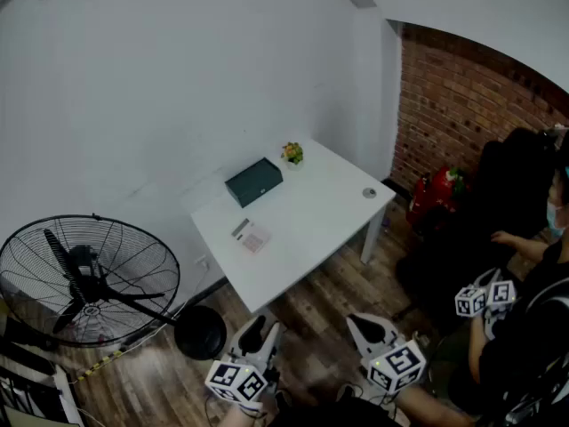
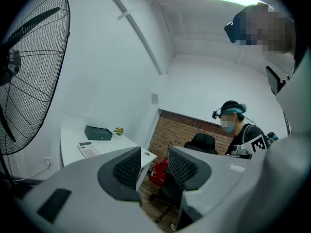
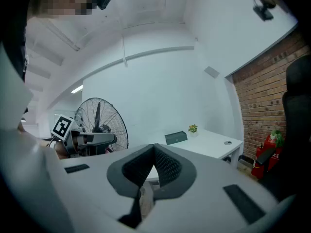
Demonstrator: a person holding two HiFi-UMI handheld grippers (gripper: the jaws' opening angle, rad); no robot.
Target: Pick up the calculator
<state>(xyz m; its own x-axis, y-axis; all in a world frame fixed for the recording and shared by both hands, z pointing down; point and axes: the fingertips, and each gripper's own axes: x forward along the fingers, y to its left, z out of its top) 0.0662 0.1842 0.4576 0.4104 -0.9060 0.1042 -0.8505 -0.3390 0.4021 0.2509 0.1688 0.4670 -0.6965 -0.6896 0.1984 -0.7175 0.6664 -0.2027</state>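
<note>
Short of the white table's (image 1: 329, 212) near corner, over the wood floor, both grippers are held close together. The left gripper (image 1: 260, 332) has its jaws standing apart with nothing between them. The right gripper (image 1: 367, 327) has its jaws closed tip to tip on nothing. The calculator (image 1: 251, 235) lies flat on the table near the left corner, just in from the near-left edge and well apart from both grippers. Beyond it a dark box (image 1: 254, 181) sits along the far-left edge, and a small potted plant (image 1: 292, 153) stands at the far corner. A standing fan (image 1: 84, 278) is on the floor left of the table.
</note>
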